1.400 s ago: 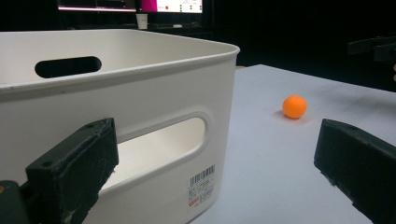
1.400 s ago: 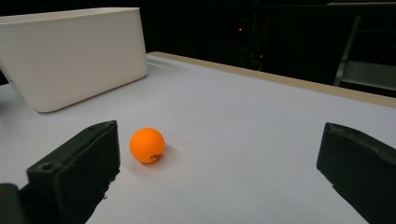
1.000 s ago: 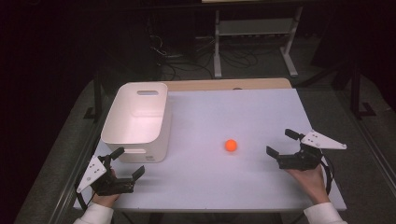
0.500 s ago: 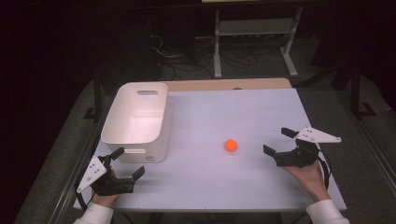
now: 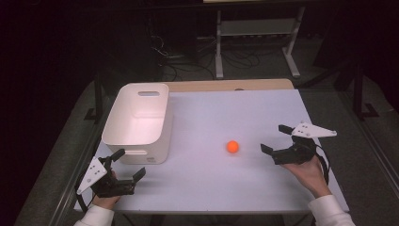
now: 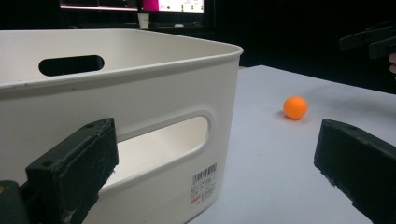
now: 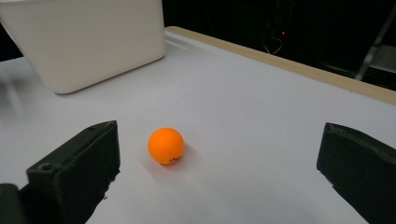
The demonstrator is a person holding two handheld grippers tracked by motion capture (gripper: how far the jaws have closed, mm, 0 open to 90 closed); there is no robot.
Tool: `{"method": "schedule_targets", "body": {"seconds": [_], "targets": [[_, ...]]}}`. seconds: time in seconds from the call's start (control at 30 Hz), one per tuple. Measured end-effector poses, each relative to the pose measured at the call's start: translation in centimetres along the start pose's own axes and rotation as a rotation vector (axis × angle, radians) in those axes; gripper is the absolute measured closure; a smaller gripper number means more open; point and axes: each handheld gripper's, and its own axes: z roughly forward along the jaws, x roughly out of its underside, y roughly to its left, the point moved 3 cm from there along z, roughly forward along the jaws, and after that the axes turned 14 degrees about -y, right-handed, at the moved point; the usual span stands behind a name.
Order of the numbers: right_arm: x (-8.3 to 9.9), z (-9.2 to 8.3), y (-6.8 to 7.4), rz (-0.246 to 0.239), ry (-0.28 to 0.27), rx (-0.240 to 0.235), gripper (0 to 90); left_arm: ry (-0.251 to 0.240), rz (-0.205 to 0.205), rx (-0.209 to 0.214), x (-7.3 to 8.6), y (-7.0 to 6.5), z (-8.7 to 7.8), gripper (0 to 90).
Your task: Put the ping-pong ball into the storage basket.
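Right gripper (image 5: 276, 140) nearer ball (image 5: 232, 146), jaws wide

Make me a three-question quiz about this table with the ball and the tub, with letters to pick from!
1. Where is the orange ball?
A. inside the white tub
B. on the table, between the tub and the right claw
C. held in the left claw

2. How many balls lie on the white table?
A. one
B. three
C. five

3. How does the right claw stand?
A. shut on the ball
B. open, with the ball ahead of it
C. shut on the tub's rim

Answers:
1 B: the high view shows the ball on bare table, to the right of the white tub.
2 A: one orange ball is all there is.
3 B: the right gripper view shows its jaws wide apart and the ball lying free between and beyond them.
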Motion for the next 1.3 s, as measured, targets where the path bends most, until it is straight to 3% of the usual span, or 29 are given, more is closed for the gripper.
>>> {"method": "schedule_targets", "body": {"seconds": [0.97, 1.3], "targets": [[-1.1, 3.0, 1.0, -0.031, 0.072, -0.093, 0.0, 0.009, -0.004, 0.01, 0.1, -0.2, 0.1, 0.0], [-1.1, 3.9, 1.2, -0.037, 0.107, -0.104, 0.0, 0.007, -0.006, 0.01, 0.1, -0.2, 0.1, 0.0]]}}
